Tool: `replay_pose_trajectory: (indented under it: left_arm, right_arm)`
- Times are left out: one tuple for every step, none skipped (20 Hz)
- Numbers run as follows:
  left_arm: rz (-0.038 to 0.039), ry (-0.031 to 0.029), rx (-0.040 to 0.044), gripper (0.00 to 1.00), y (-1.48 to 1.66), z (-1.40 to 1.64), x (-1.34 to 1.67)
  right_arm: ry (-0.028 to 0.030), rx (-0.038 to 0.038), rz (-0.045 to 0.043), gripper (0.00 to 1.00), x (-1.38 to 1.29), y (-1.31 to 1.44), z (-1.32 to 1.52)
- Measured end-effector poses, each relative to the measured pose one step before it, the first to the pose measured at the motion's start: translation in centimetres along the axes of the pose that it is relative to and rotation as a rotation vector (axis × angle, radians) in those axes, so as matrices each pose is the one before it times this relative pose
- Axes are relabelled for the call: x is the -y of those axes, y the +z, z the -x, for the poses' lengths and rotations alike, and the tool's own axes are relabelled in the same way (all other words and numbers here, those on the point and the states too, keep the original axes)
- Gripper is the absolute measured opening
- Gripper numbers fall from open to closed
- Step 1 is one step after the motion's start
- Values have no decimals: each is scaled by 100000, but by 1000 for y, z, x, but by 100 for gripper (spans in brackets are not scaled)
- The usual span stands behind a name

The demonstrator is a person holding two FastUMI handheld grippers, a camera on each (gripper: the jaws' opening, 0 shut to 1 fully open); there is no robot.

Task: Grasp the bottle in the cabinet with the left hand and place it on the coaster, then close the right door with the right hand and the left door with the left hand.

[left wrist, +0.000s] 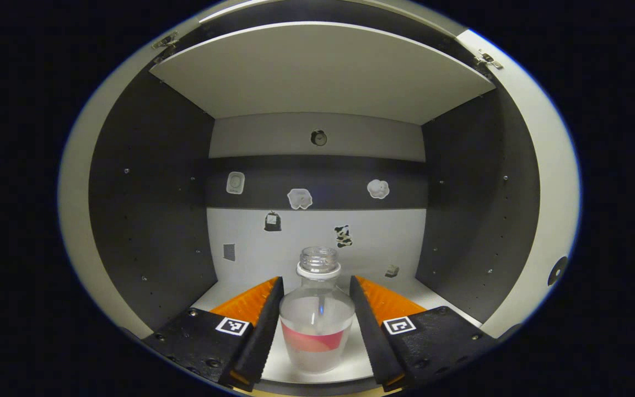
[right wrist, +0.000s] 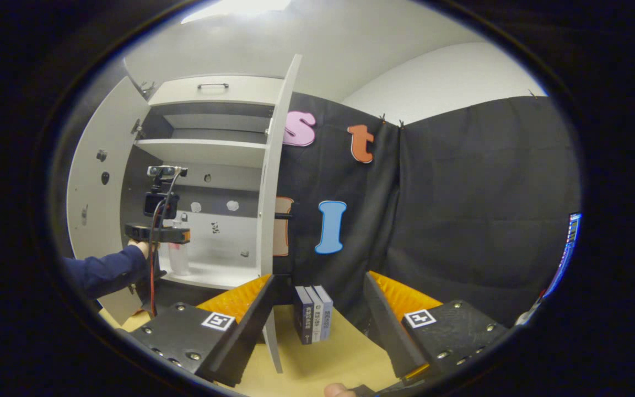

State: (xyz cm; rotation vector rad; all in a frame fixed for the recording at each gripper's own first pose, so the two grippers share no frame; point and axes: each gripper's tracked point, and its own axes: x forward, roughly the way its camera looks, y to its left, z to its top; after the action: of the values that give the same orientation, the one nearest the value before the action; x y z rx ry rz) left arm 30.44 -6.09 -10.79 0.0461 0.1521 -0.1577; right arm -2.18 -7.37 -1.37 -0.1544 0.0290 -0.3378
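Just starting: the bottle is not picked up yet.
The left tongs [left wrist: 316, 309] are wide open around the clear bottle [left wrist: 316, 325], which stands on the cabinet's bottom shelf [left wrist: 350, 366]. The right tongs [right wrist: 317, 317] wait open and empty over the worktop [right wrist: 339, 358]. Both doors are open.
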Motion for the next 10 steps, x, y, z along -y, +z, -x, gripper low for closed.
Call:
replay_pose_trajectory:
  left_arm:
    - [-600, 272, 87, 73, 152, 53, 164]
    - [-933, 1618, -671, 72, -18, 148, -184]
    - [-389, 216, -505, 71, -8, 501, -275]
    - [1123, -1588, 658, 72, 445, 701, 354]
    - [1662, -2202, 1071, 72, 483, 1073, 498]
    - [629, -1950, 621, 72, 268, 831, 208]
    - [-136, -2078, 921, 71, 195, 1531, 358]
    - [412, -3052, 1014, 71, 164, 1675, 660]
    - [1524, -4061, 1301, 71, 83, 1659, 874]
    - [2454, -3984, 454, 71, -227, 1631, 739]
  right_arm:
    - [57, -128, 39, 96, 11, -50, 61]
    - [25, -285, -77, 96, 77, -75, 156]
    - [-101, -165, -284, 96, 47, -25, 174]
    - [-182, -132, -357, 96, 135, -89, 197]
    - [-137, -177, -518, 96, 92, -58, 232]
    - [104, -151, -694, 94, 368, -103, 475]
    - [306, -103, -766, 96, 194, 4, 320]
    - [611, -111, -739, 94, 31, -74, 179]
    - [657, -29, -517, 94, -32, 69, 25]
    - [725, 163, -185, 96, 138, -19, 90]
